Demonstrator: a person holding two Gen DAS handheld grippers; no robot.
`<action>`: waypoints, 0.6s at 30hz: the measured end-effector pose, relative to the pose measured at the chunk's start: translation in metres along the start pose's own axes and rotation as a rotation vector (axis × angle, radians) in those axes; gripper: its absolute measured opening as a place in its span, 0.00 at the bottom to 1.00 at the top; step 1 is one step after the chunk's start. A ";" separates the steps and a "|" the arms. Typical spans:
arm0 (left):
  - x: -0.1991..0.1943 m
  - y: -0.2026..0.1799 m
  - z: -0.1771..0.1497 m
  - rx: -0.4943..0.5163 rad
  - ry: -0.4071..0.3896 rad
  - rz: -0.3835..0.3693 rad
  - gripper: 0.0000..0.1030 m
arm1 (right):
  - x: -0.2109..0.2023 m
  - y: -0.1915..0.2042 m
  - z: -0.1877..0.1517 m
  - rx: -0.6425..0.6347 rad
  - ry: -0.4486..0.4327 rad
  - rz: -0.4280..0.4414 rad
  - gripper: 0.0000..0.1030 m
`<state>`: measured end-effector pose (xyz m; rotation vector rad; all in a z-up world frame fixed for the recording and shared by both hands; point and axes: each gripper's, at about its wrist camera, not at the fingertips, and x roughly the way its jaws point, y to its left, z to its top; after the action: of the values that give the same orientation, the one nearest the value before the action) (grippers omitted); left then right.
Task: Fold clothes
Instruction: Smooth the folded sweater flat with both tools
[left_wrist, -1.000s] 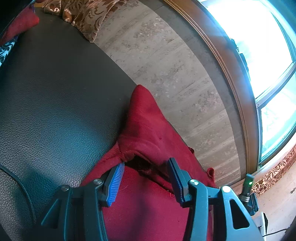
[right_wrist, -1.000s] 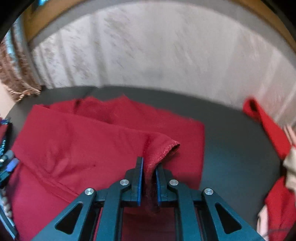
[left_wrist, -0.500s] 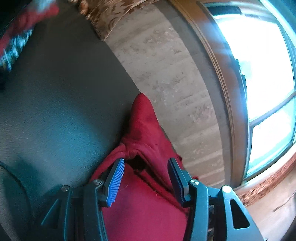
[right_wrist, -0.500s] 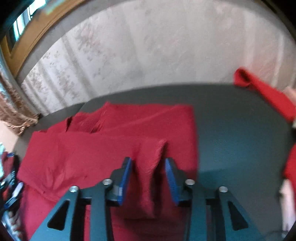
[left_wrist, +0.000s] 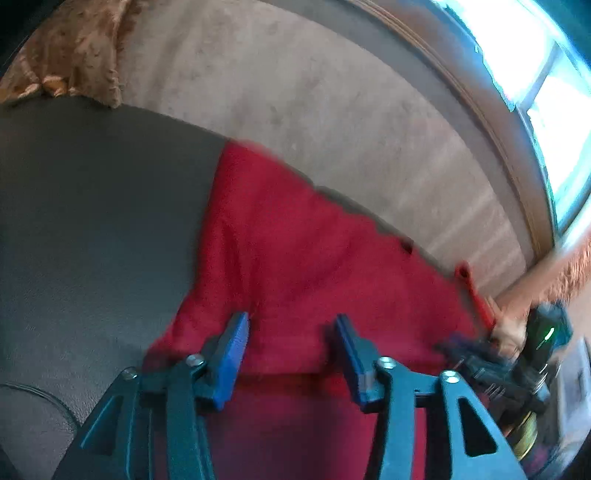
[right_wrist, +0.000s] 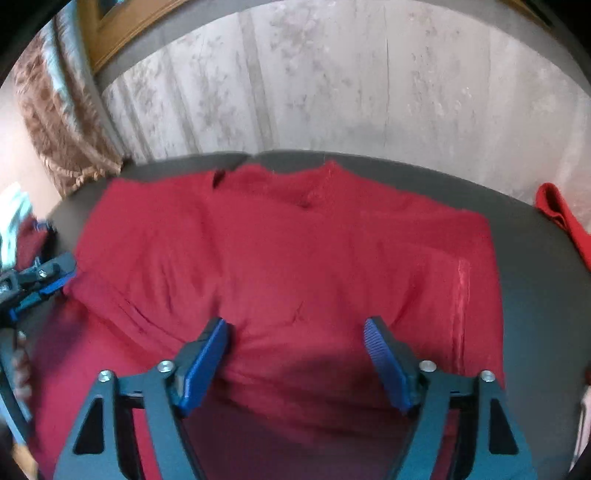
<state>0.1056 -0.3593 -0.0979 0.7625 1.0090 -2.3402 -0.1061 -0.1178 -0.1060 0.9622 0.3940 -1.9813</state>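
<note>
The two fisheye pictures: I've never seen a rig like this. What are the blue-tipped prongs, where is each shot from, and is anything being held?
No robot here: a person holds a two-finger gripper in each hand, with a camera on each looking along its fingers. One view shows the left gripper, the other the right gripper. Both hover over a red garment spread on a dark surface by a pale wall. The left jaws are closing, the right opening; neither pinches cloth. Another red cloth lies at the right edge.

Red garment (right_wrist: 295, 258) near edge under jaws
</note>
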 end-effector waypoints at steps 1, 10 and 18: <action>-0.001 0.002 -0.001 -0.007 -0.005 -0.005 0.38 | -0.002 -0.001 -0.002 0.007 0.000 0.007 0.78; -0.016 0.014 -0.005 -0.074 -0.055 -0.029 0.33 | 0.006 0.003 -0.011 -0.019 -0.008 0.000 0.87; -0.002 -0.024 -0.006 0.090 -0.069 -0.037 0.42 | 0.007 -0.008 -0.011 0.020 -0.001 0.127 1.00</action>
<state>0.0943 -0.3395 -0.0885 0.6974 0.9015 -2.4406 -0.1098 -0.1110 -0.1193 0.9746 0.3048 -1.8738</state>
